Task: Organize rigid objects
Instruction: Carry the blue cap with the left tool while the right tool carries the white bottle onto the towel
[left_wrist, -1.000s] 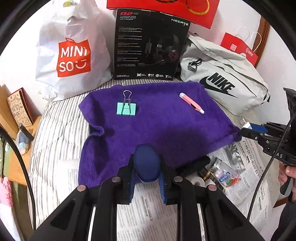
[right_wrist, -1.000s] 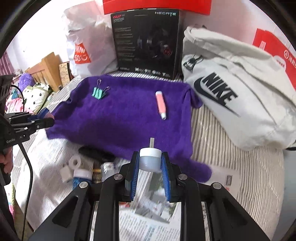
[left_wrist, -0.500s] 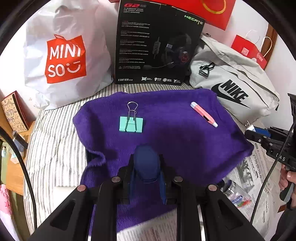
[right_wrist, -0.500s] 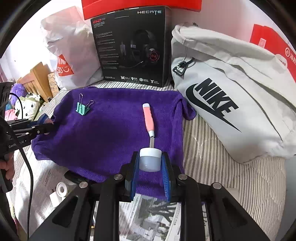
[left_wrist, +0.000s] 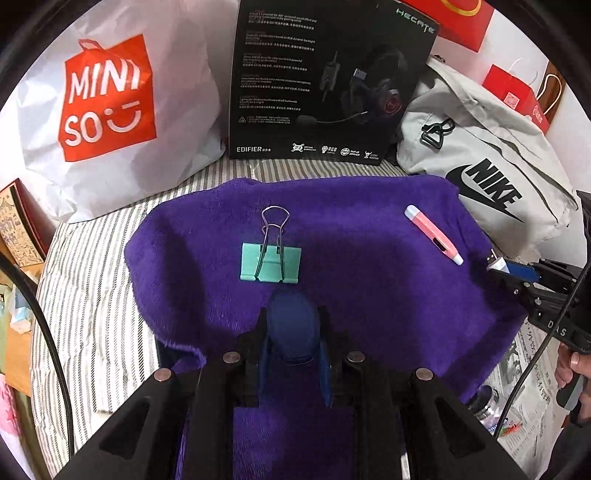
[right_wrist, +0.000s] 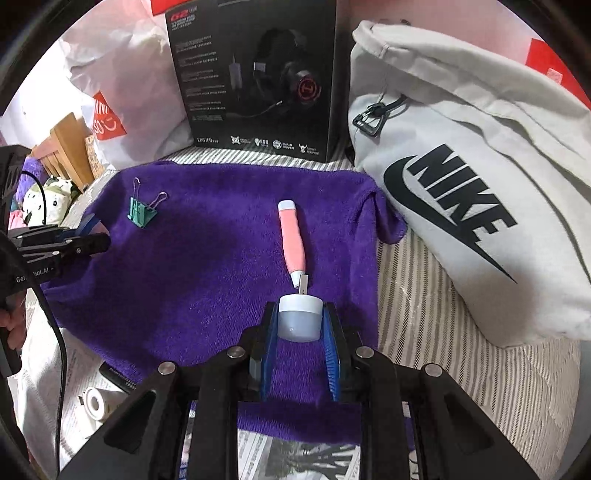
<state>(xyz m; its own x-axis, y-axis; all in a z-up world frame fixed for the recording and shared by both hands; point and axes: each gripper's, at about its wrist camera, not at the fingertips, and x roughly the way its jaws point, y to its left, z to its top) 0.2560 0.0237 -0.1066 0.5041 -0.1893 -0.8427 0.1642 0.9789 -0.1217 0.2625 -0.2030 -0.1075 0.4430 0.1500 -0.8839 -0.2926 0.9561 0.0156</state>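
My left gripper (left_wrist: 291, 328) is shut on a dark blue oval object (left_wrist: 291, 325), held low over the purple towel (left_wrist: 369, 280) just short of a green binder clip (left_wrist: 271, 260). My right gripper (right_wrist: 299, 321) is shut on a small white-capped USB-like item (right_wrist: 299, 319), whose metal tip nearly touches the white end of a pink pen-shaped tool (right_wrist: 292, 240) lying on the towel (right_wrist: 207, 266). The clip (right_wrist: 140, 212) shows at the towel's far left in the right wrist view. The pink tool (left_wrist: 433, 234) lies right in the left wrist view.
Behind the towel stand a white Miniso bag (left_wrist: 107, 107), a black headset box (left_wrist: 325, 81) and a grey Nike bag (right_wrist: 461, 177). Newspaper (right_wrist: 295, 454) with tape rolls (right_wrist: 92, 400) and small bottles (left_wrist: 485, 400) lies near the front. Striped bedding (left_wrist: 85, 295) surrounds the towel.
Both grippers have moved forward and down over the purple towel, each keeping its object. The clip and the pink tool now lie much closer to the fingertips.
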